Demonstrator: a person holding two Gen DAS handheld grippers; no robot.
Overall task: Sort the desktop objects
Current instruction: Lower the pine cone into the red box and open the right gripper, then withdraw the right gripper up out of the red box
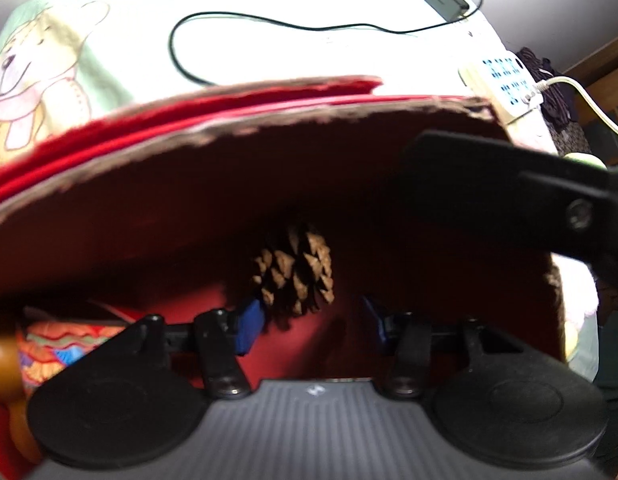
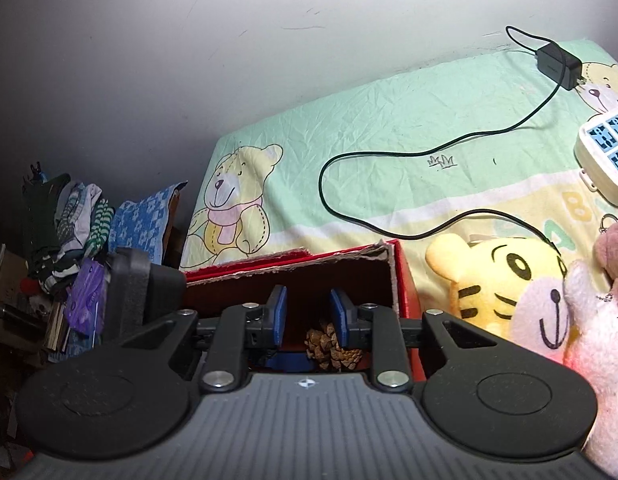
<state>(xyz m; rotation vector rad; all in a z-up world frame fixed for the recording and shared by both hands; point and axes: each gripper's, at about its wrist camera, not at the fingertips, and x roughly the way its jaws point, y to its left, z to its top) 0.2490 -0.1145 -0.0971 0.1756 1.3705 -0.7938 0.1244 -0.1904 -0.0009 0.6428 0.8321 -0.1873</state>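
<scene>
A red cardboard box (image 1: 237,184) with a torn rim stands on the bed; it also shows in the right wrist view (image 2: 403,280). A brown pine cone (image 1: 297,268) lies inside it, seen too in the right wrist view (image 2: 333,346). My left gripper (image 1: 313,322) is open inside the box, its blue pads either side of the cone's near end, not closed on it. My right gripper (image 2: 308,312) is open and empty above the box, the cone below it. Its black finger (image 1: 509,184) reaches over the box's right side.
A yellow tiger plush (image 2: 497,284) and a pink plush (image 2: 589,328) lie right of the box. A black charger (image 2: 557,60) with cable (image 2: 389,156) and a white power strip (image 2: 605,156) lie on the bear-print sheet (image 2: 349,120). Colourful items (image 1: 57,344) sit in the box's left part.
</scene>
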